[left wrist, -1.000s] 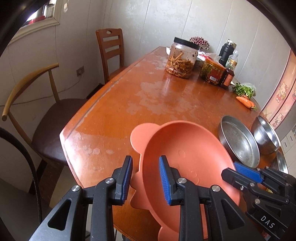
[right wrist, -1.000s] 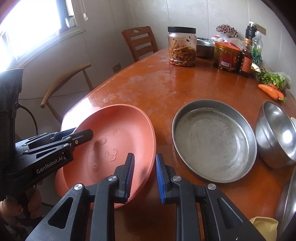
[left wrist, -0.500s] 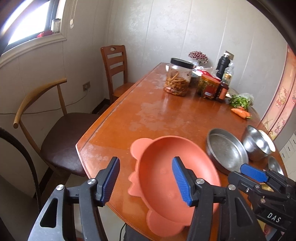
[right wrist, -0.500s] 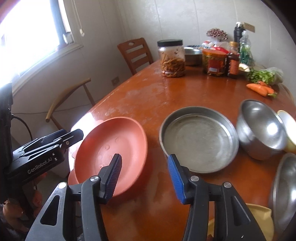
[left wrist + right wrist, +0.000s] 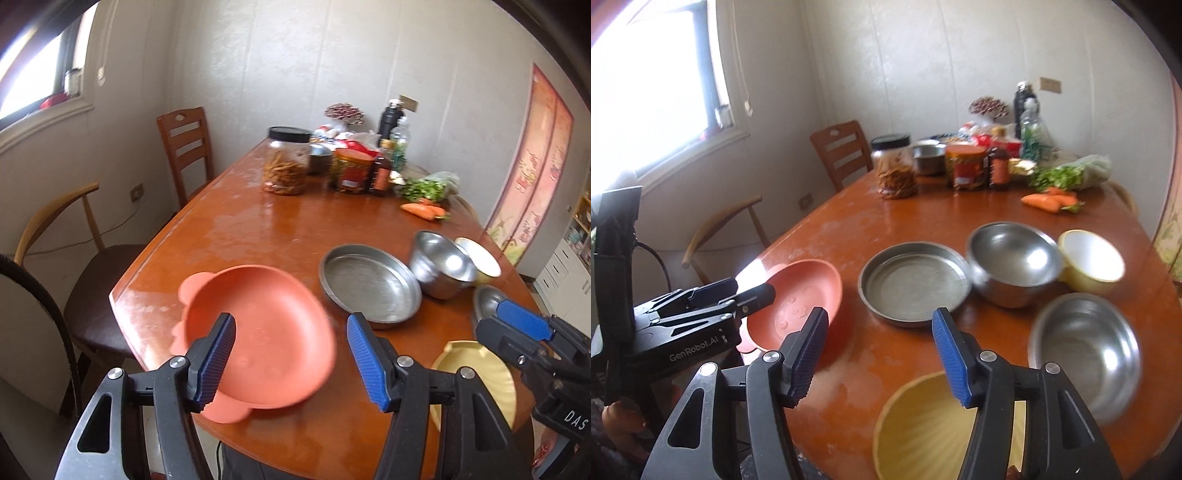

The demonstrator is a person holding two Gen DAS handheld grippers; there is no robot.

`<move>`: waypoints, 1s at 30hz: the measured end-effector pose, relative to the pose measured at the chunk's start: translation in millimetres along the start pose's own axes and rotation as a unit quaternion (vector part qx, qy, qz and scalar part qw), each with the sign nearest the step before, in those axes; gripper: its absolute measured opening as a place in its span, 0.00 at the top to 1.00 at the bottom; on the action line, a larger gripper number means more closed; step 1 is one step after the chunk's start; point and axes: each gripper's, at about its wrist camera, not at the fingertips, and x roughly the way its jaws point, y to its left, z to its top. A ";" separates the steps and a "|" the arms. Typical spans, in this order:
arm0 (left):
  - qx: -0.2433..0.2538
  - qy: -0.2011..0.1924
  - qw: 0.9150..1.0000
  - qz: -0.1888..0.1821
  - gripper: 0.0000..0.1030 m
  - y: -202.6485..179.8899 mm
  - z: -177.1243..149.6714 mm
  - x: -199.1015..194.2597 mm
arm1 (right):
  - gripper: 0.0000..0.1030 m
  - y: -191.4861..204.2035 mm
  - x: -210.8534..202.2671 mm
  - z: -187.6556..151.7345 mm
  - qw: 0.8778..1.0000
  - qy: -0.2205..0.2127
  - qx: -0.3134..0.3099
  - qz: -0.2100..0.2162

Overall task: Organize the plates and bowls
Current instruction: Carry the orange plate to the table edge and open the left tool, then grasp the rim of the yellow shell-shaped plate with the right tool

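Note:
A salmon plate with ear-shaped handles lies at the table's near left corner. My left gripper hovers above and behind it. Its jaws are opening and nothing is between them. My right gripper hangs over the near edge, its jaws also opening and empty. To the right lie a flat steel pan, a steel bowl, a cream bowl, a second steel bowl and a yellow ribbed plate.
The far end of the wooden table is crowded with a jar of sticks, a red-labelled jar, bottles, greens and carrots. Two chairs stand along the left side, under a window.
Both grippers have let go of the salmon plate's rim, opened wide, and pulled back and up. The plate now lies on the table, and more dishes show on the right.

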 end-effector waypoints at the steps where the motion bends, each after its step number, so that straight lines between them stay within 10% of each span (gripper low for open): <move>1: 0.004 -0.001 1.000 -0.002 0.39 -6.9 0.3 -2.5 | 0.41 -3.5 -5.6 -0.9 1.000 -0.005 0.001 -0.004; 19: 0.065 0.009 0.997 -0.044 0.36 -76.1 -14.5 -17.6 | 0.37 -78.2 -81.4 -45.2 0.996 -0.028 0.057 -0.068; 30: 0.084 0.044 0.995 -0.044 0.36 -93.4 -31.9 -4.0 | 0.37 -95.1 -76.1 -86.5 0.993 0.036 0.075 -0.080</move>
